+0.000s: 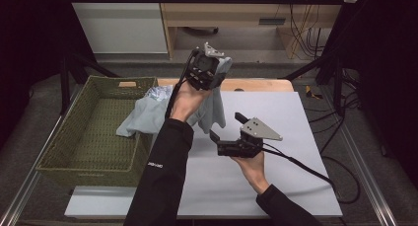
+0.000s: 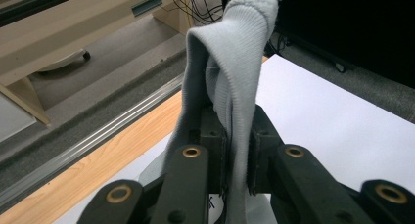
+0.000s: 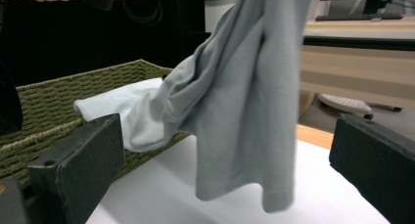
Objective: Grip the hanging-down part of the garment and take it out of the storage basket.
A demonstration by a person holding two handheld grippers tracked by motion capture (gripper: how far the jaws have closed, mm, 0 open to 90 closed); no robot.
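A light grey-blue knitted garment (image 1: 213,107) hangs from my left gripper (image 1: 209,68), which is raised above the table's far edge and shut on a ribbed hem (image 2: 235,82). The rest of the cloth (image 1: 143,118) trails down over the rim of the green woven basket (image 1: 74,152). My right gripper (image 1: 226,130) stands open low over the white sheet, its jaws wide apart and pointed at the hanging cloth (image 3: 244,116), a short way from it, nothing between them.
The basket sits on the table's left side, with a paler cloth (image 3: 120,109) lying over its edge. A white sheet (image 1: 291,137) covers the table; a wooden strip (image 1: 256,84) shows at the back. Cables (image 1: 315,171) trail right.
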